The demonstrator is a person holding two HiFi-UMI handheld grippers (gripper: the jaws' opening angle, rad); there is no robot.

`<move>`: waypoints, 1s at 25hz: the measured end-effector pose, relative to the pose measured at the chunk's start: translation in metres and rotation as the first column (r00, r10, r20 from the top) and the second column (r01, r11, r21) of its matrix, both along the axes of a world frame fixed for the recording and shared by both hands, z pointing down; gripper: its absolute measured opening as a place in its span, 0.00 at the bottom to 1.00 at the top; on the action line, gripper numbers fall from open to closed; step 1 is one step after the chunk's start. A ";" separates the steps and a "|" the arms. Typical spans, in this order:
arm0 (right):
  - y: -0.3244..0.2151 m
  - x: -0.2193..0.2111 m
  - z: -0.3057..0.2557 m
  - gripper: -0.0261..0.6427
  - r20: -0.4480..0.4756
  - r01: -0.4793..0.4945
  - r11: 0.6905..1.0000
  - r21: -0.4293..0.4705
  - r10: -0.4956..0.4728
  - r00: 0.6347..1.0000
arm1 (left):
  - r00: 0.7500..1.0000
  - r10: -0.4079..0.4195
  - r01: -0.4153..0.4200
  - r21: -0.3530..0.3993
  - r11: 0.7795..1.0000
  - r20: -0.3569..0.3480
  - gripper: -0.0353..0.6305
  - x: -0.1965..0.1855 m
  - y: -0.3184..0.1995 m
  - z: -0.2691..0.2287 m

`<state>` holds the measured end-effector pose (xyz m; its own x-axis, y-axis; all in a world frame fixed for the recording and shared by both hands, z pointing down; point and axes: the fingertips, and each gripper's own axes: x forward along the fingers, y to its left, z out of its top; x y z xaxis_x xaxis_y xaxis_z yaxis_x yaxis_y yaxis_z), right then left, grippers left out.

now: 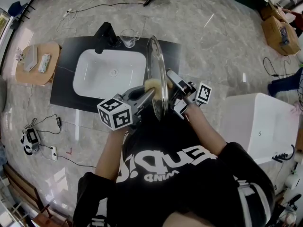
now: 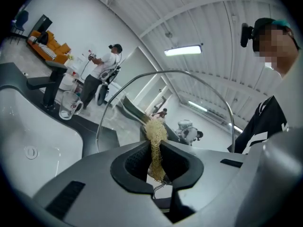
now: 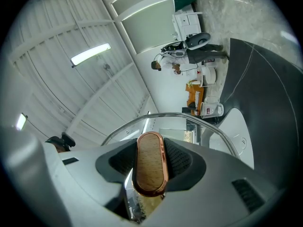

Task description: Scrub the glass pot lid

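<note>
Mid-frame, my right gripper (image 3: 150, 157) clamps the upright lid (image 1: 156, 56) by its knob (image 3: 151, 174); my left gripper (image 2: 154, 161) pinches a scrubber (image 2: 155, 134) beside it.

Test hall: freestanding sink (image 1: 94, 82), floor cables (image 1: 109, 4)

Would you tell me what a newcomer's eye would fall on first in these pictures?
A glass pot lid is held on edge near the white sink, the right tool shut on its wooden handle. The left tool grips a straw-coloured loofah scrubber at the lid's glass.
</note>
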<state>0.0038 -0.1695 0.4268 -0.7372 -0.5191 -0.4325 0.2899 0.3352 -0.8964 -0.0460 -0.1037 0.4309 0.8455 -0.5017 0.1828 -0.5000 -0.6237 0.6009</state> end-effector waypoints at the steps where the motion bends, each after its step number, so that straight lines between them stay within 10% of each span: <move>1: 0.000 0.000 0.001 0.30 -0.001 -0.001 1.000 -0.001 0.001 1.000 | 1.000 0.004 -0.003 0.013 1.000 -0.003 0.13 0.001 -0.001 -0.006; 25: 0.012 -0.002 -0.001 0.30 0.023 0.027 1.000 -0.009 -0.027 0.999 | 0.996 -0.069 0.074 0.094 0.993 -0.055 0.13 -0.008 -0.056 -0.053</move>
<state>0.0021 -0.1570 0.4259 -0.7409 -0.5029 -0.4451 0.3196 0.3188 -0.8923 -0.0543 -0.1602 0.3775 0.8136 -0.5747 0.0881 -0.5156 -0.6431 0.5662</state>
